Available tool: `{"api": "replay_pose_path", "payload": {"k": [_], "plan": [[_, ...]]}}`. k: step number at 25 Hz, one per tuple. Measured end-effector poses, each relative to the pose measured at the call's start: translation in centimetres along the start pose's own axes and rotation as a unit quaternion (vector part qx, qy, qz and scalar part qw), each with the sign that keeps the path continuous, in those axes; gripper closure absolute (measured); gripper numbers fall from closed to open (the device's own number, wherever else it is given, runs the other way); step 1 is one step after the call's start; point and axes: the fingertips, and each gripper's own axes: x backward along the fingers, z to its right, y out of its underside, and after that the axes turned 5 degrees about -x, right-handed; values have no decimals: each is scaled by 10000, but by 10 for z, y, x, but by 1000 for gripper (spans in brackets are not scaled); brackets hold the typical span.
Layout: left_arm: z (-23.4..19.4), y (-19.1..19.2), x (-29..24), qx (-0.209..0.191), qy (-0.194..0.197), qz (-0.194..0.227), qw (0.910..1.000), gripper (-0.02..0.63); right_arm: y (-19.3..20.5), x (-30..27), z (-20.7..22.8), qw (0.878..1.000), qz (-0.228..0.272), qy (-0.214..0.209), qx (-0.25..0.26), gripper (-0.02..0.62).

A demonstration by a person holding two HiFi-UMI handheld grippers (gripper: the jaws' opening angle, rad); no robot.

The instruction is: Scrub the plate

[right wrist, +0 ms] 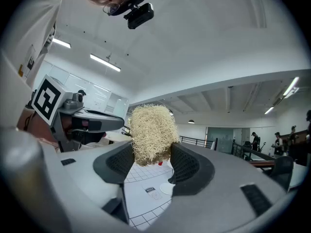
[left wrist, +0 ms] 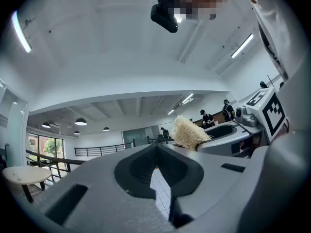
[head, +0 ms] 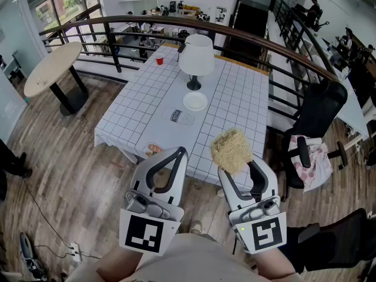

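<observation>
Grey tongs point(head: 180, 152) — black-white marker cubes point(head: 148, 232)

Ahead of the left claw point(head: 181, 152) and right claw point(head: 236, 164) lies the table point(head: 241, 104) under a checked cloth point(head: 135, 107), bearing a white lamp point(head: 196, 56) and, farther off, a red cup point(head: 159, 60). A round table point(head: 51, 69) stands far left of the left claw; a black office chair point(head: 320, 113), right of the right claw.

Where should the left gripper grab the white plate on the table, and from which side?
Best guess: grip the white plate by its near rim, coming low from the person's side. It lies flat on the table, so only the rim can be pinched; the lamp just behind blocks the far side. The left gripper is shut and must open first.
</observation>
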Motion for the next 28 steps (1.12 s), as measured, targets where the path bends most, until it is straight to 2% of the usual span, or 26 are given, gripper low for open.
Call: {"api": "replay_pose_path", "payload": {"k": [13, 17, 20, 28], "plan": [[6, 7, -11, -17, 1, -98, 10000, 592, 9, 1, 8, 9998, -105, -69, -131, 367], [13, 8, -16, 270, 35, -91, 9996, 592, 12, 4, 15, 9998, -116, -64, -150, 367], [17, 7, -20, 129, 23, -95, 9999, 592, 17, 5, 20, 9996, -192, -80, -172, 367], [34, 7, -23, 84, -162, -145, 9997, 592, 24, 17, 34, 9994, -173, -164, -254, 367]]}}
